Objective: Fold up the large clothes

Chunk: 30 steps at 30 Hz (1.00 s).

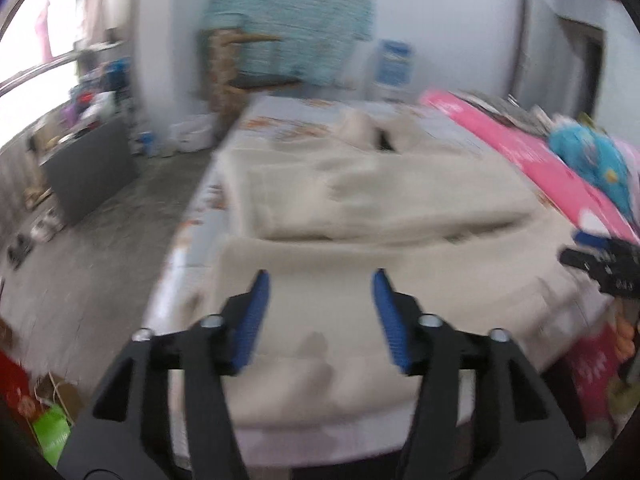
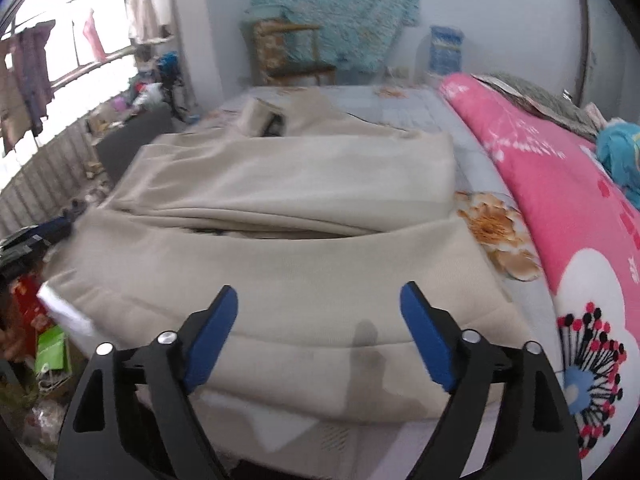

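Observation:
A large beige garment (image 1: 360,216) (image 2: 288,216) lies partly folded on the bed, its near part doubled over toward the middle and its collar at the far end. My left gripper (image 1: 320,284) hovers above the garment's near edge, open, with nothing between its blue pads. My right gripper (image 2: 318,296) also hangs over the near fold, open wide and empty. The right gripper's black and blue tip (image 1: 600,260) shows at the right edge of the left wrist view. The left gripper (image 2: 52,228) appears at the left edge of the right wrist view.
A pink floral quilt (image 2: 560,200) runs along the bed's right side, with a turquoise item (image 1: 588,160) on it. The floral bedsheet (image 2: 496,224) shows beside the garment. A wooden chair (image 2: 288,52) stands beyond the bed. Clutter and a green bag (image 2: 50,352) lie on the floor at left.

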Each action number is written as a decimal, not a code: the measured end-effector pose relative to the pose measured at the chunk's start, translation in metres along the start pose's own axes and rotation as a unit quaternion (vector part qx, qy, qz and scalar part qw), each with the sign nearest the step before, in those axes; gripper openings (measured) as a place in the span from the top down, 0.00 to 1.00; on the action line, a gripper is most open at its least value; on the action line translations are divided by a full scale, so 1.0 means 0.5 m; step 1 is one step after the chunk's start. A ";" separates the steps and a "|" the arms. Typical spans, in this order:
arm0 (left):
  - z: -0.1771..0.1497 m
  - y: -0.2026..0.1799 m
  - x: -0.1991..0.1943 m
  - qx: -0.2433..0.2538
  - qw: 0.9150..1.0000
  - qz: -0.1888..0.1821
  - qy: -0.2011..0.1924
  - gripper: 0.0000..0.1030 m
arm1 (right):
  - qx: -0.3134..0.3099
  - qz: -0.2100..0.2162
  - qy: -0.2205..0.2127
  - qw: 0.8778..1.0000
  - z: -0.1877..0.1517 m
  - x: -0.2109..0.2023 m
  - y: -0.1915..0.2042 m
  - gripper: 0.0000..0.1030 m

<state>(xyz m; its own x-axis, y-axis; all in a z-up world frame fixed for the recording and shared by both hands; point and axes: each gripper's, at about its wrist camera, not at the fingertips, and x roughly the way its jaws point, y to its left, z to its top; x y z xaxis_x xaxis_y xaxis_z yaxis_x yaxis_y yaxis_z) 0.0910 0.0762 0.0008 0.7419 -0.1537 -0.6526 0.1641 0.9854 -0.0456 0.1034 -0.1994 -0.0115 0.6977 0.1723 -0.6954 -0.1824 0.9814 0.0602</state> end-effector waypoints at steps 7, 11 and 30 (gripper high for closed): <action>-0.064 -0.056 0.045 0.038 0.997 0.026 0.056 0.31 | -0.046 -0.015 0.047 0.998 -0.055 0.050 0.049 0.12; -0.050 -0.037 0.035 0.018 0.998 0.028 0.053 0.30 | -0.053 -0.007 0.020 0.998 -0.039 0.020 0.071 0.12; -0.010 -0.032 0.053 -0.002 0.997 0.053 0.064 0.18 | -0.033 -0.040 -0.005 0.999 -0.006 0.020 0.053 0.10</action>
<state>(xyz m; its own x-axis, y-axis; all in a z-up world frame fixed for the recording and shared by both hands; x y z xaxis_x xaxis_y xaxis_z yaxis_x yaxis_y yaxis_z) 0.1048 0.0569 -0.0196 0.6654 -0.0378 -0.7455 0.0858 0.9960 0.0260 0.1033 -0.1721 -0.0192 0.7187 0.0948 -0.6889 -0.1702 0.9845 -0.0421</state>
